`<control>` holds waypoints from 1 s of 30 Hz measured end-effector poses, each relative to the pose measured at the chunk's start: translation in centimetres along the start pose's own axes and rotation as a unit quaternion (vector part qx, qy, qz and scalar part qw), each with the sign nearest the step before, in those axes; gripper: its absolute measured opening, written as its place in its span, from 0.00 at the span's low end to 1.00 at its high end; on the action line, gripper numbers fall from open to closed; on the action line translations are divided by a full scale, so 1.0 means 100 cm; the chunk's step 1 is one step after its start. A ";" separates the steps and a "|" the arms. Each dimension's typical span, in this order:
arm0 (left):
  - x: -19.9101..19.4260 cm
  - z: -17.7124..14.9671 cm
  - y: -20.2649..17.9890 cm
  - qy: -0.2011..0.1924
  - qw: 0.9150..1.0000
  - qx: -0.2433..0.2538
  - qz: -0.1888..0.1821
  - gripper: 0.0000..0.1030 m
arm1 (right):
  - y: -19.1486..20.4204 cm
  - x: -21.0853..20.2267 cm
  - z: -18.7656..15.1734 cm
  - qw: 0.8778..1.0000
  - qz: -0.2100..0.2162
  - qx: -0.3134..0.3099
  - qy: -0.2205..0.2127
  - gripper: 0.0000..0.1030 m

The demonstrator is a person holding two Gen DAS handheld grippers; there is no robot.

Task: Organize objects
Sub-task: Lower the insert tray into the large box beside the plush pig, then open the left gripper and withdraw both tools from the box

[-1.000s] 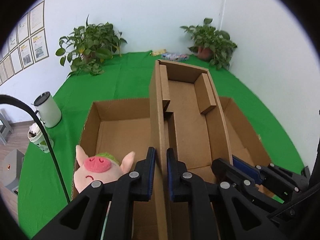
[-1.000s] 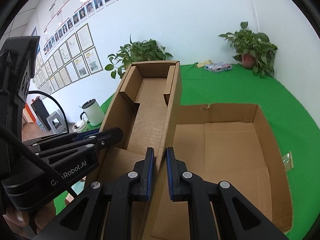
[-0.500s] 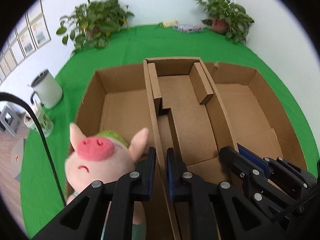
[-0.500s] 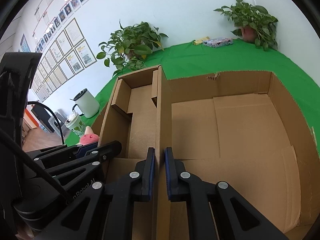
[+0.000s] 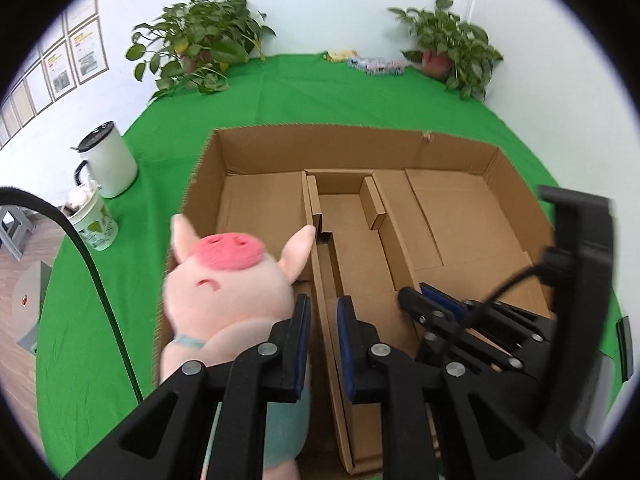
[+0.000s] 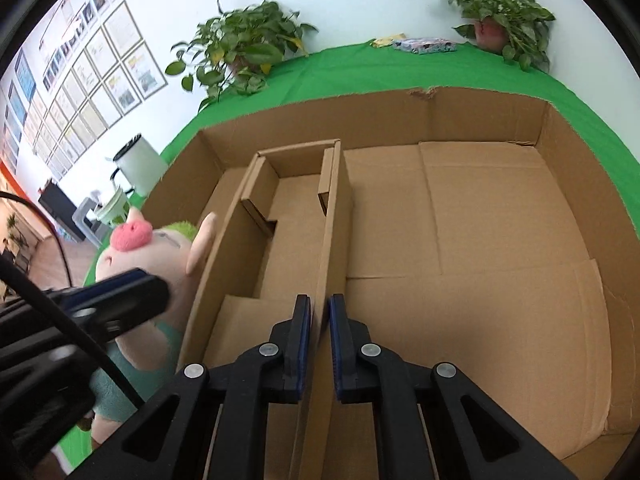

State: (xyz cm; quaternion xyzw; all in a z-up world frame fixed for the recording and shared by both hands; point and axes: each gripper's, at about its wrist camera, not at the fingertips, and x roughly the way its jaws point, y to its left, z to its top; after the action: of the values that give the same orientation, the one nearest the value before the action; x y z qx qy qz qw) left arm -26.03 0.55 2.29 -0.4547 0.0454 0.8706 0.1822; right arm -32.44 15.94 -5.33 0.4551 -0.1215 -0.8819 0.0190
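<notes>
A cardboard divider insert [image 5: 352,248] lies in the middle of a big open cardboard box [image 5: 320,136], with its walls below the box rim. My left gripper [image 5: 323,332] is shut on the insert's left wall. My right gripper [image 6: 319,334] is shut on the insert's right wall [image 6: 330,240] and shows at the right of the left wrist view [image 5: 440,304]. A pink plush pig [image 5: 230,280] stands in the box's left compartment, against my left gripper; it also shows in the right wrist view [image 6: 148,256].
The box sits on a green cloth table [image 5: 320,92]. A white lidded mug [image 5: 108,160] and a paper cup [image 5: 90,220] stand at the left edge. Two potted plants [image 5: 200,52] [image 5: 448,44] and small packets [image 5: 376,65] are at the back.
Both grippers lowered the insert from tilted up above the box to flat inside it. The pig now looms larger beside my left gripper.
</notes>
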 end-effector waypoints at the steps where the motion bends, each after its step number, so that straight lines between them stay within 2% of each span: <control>1: -0.003 -0.002 0.004 -0.004 1.000 -0.005 0.002 0.14 | 0.005 0.001 0.000 1.000 -0.002 -0.006 0.000 0.07; 8: -0.023 -0.016 0.037 -0.026 0.999 -0.039 -0.010 0.14 | 0.034 0.004 -0.004 0.998 -0.025 -0.052 -0.002 0.07; 14: -0.031 -0.029 0.044 -0.036 0.998 -0.041 -0.026 0.14 | 0.032 0.002 -0.003 0.998 -0.018 -0.058 -0.004 0.10; 17: -0.041 -0.038 0.039 -0.055 0.998 -0.032 -0.028 0.16 | 0.025 -0.006 -0.003 0.999 -0.007 -0.043 -0.013 0.13; 19: -0.049 -0.044 0.034 -0.071 0.997 -0.021 -0.012 0.20 | 0.021 -0.020 -0.006 0.999 -0.013 -0.040 -0.033 0.26; 21: -0.059 -0.050 0.029 -0.097 0.995 -0.011 0.000 0.28 | 0.017 -0.037 -0.009 0.998 -0.008 -0.039 -0.052 0.50; 22: -0.065 -0.053 0.026 -0.110 0.994 -0.007 0.002 0.31 | 0.016 -0.047 -0.012 0.997 -0.006 -0.042 -0.062 0.53; 24: -0.077 -0.061 0.021 -0.137 0.991 -0.004 0.008 0.54 | 0.012 -0.069 -0.021 0.995 -0.012 -0.053 -0.078 0.67; 27: -0.096 -0.073 0.012 -0.184 0.983 -0.002 0.025 0.76 | 0.009 -0.100 -0.041 0.993 -0.015 -0.063 -0.101 0.79; 30: -0.113 -0.087 -0.004 -0.225 0.973 0.020 0.054 0.77 | 0.005 -0.128 -0.067 0.992 -0.014 -0.065 -0.110 0.90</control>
State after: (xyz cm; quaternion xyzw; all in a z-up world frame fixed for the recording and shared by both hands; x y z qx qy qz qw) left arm -13.30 -4.36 6.39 -0.2407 0.0448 0.9580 0.1494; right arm -19.57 16.02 1.23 0.3543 -0.0590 -0.9330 0.0229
